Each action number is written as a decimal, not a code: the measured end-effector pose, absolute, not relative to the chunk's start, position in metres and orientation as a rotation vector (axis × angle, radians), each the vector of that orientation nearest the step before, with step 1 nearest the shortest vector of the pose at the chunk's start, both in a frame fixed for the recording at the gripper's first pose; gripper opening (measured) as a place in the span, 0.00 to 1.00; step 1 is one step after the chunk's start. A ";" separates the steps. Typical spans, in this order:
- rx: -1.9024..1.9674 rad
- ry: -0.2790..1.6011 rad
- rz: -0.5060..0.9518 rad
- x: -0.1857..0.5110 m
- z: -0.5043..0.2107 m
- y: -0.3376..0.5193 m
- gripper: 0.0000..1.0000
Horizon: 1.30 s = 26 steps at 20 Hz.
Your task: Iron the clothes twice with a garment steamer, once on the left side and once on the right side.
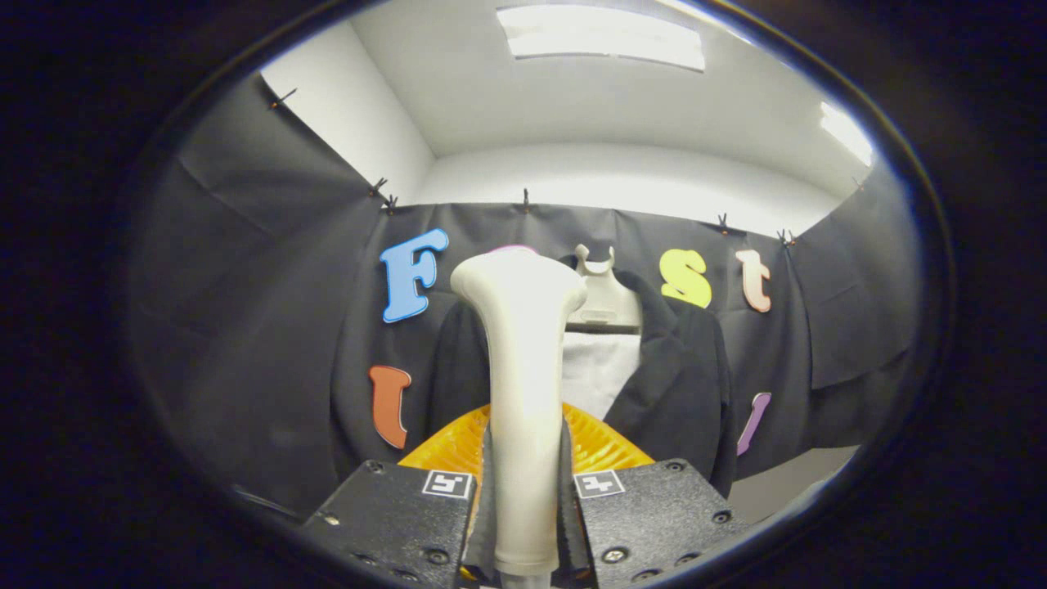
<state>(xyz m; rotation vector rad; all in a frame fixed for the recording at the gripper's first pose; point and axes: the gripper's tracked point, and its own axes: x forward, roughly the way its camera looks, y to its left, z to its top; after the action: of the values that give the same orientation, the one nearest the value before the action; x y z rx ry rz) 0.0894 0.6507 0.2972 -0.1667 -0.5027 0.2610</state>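
My gripper [523, 499] is shut on the pale handle of the garment steamer [522, 360], which stands upright between the fingers. The steamer's orange ribbed head [601, 446] spreads out just beyond the fingers, behind the handle. Further ahead a dark jacket [683, 384] hangs on a light hanger [601, 303] against the booth wall, open at the front over a white shirt [597, 372]. The steamer handle covers the jacket's left half from view; the steamer head looks a short way in front of the jacket's lower part.
Black cloth walls [245, 343] close the booth on the left, back and right. A pale floor or table strip [785, 483] shows low on the right. Ceiling lights [601, 37] are overhead.
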 end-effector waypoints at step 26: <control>-0.266 -0.217 0.173 0.135 0.167 0.622 0.32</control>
<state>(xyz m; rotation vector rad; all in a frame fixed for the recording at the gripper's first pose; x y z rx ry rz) 0.1351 0.6220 0.1674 -0.2655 -0.2170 0.1733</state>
